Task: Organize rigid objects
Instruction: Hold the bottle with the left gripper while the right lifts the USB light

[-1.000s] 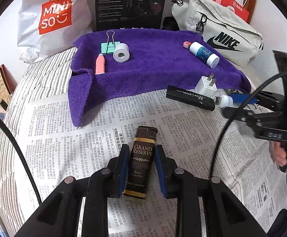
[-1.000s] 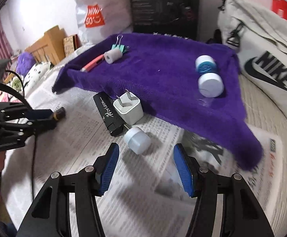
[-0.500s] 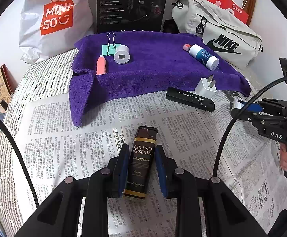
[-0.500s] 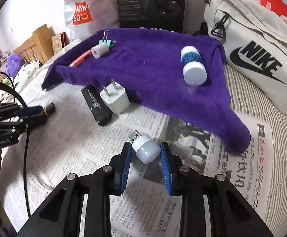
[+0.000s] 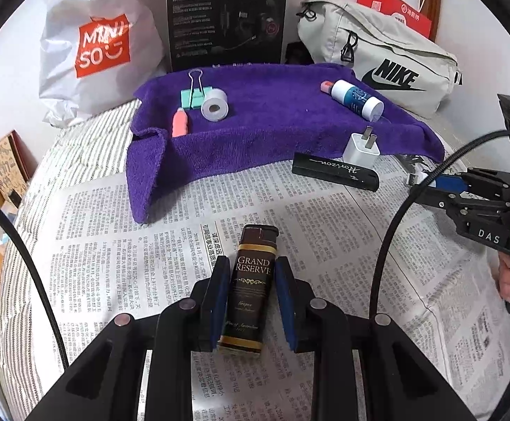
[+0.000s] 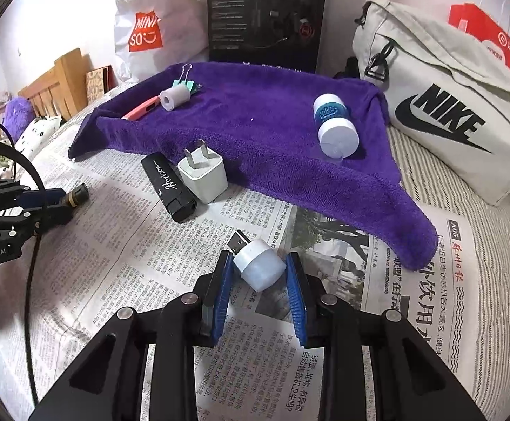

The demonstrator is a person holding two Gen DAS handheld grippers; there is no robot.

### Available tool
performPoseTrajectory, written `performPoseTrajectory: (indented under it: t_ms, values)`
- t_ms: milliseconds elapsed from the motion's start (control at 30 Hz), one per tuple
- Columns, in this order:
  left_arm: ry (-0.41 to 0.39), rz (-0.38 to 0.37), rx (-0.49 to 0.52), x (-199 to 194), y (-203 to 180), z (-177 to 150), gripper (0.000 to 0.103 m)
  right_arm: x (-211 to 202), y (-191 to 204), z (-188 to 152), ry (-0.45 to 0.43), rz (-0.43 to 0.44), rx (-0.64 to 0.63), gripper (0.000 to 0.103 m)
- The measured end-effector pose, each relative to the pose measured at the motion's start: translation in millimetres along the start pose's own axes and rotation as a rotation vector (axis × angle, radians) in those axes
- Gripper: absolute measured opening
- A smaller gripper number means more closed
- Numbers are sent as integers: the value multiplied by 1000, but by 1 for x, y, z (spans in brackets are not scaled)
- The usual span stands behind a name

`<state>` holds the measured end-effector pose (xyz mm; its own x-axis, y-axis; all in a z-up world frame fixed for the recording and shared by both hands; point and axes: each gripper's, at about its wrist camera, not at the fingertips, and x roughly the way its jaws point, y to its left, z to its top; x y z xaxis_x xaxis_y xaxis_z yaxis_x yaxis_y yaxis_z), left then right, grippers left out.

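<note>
- Just clamped: right gripper [image 6: 259, 282] pinching USB light [image 6: 260, 268] above newspaper [image 6: 142, 252] — a second ago, wide open.
- Left gripper [image 5: 249, 300] gripping lighter [image 5: 251, 287] — both bound for towel [image 6: 272, 129], likely.

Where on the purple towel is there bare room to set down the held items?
The purple towel is bare across its middle, between the tape roll and the blue-and-white bottle. Crowded: its left corner, with binder clip and pink pen.
</note>
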<state>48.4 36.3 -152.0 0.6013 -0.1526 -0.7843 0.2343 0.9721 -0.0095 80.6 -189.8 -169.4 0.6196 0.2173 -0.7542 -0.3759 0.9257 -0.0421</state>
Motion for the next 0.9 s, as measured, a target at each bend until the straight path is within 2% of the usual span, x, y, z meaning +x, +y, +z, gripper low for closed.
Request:
performPoseTrajectory:
  t_ms: [533, 900]
  values:
    - [-6, -10, -10, -1, 2, 0, 25, 1, 4, 2, -3, -17, -17, 30]
    - [6, -49, -62, -4, 7, 2, 24, -5, -6, 6, 30, 28, 19, 29]
